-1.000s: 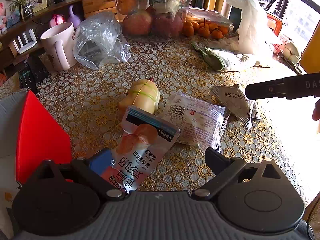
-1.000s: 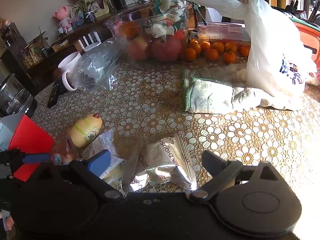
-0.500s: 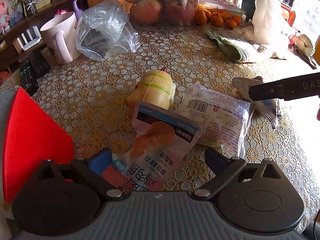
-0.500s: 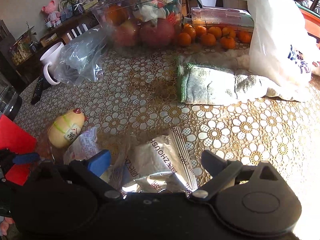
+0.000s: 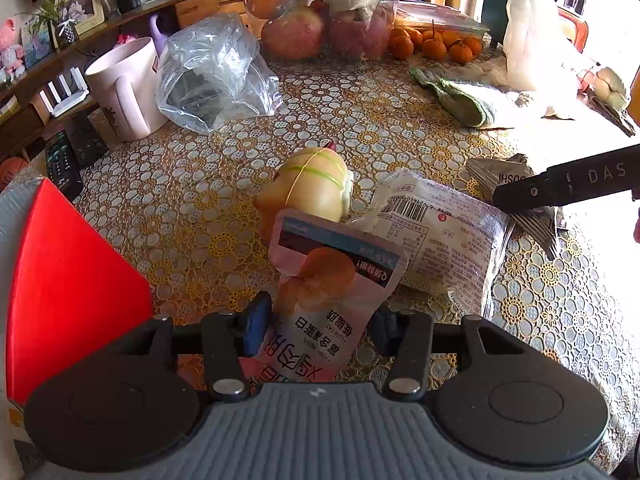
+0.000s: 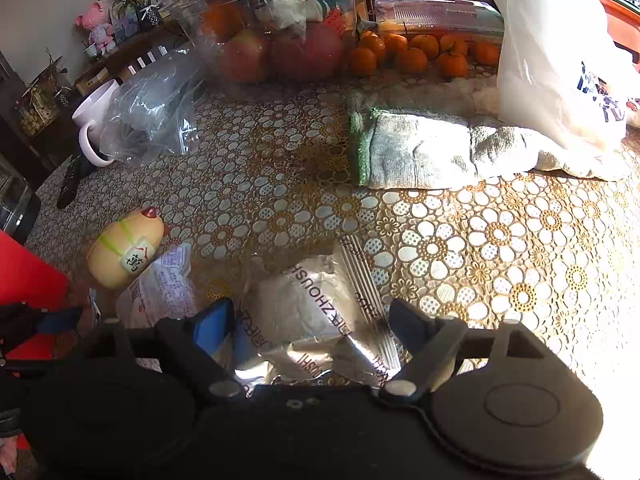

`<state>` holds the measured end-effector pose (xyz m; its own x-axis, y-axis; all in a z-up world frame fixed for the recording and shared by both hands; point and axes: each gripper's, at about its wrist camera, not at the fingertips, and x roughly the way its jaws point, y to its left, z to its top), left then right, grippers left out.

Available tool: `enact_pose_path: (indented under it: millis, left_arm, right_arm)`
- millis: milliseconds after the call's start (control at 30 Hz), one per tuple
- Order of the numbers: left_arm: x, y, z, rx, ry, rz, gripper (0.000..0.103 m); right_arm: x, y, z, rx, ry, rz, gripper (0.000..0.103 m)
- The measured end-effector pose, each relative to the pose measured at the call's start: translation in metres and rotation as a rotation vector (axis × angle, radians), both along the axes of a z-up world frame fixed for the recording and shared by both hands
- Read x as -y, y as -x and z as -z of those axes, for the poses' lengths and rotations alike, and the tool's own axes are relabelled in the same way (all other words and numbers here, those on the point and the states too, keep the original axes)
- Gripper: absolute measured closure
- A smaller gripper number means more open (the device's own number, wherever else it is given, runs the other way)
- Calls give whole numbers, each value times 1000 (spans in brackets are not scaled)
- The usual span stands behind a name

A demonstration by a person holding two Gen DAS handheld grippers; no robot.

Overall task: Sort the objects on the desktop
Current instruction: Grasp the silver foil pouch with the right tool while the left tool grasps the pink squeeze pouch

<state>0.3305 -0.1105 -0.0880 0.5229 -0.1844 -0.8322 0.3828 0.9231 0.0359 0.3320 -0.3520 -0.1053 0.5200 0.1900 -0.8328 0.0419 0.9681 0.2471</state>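
Fingers (image 5: 318, 326) on L pinch pink pouch (image 5: 328, 292); R fingers (image 6: 310, 322) spread round silver pack (image 6: 312, 312).

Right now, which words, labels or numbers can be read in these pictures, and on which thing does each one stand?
"DAS" on the right gripper's finger.
"LOW FAT" on the pink pouch, seen upside down; its Chinese print is large, not transcribed.
"萬" on the yellow toy.
"ZHOUSH", partial, on the silver packet.
Barcode digits and print on the white packet: too small.
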Motion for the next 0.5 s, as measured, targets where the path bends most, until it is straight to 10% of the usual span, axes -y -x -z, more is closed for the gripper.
enact_pose_path:
  millis: [500]
  left_arm:
    - [1,16,-13,32,19,27,74]
  right_arm:
    - [0,15,-13,26,20,-12,48]
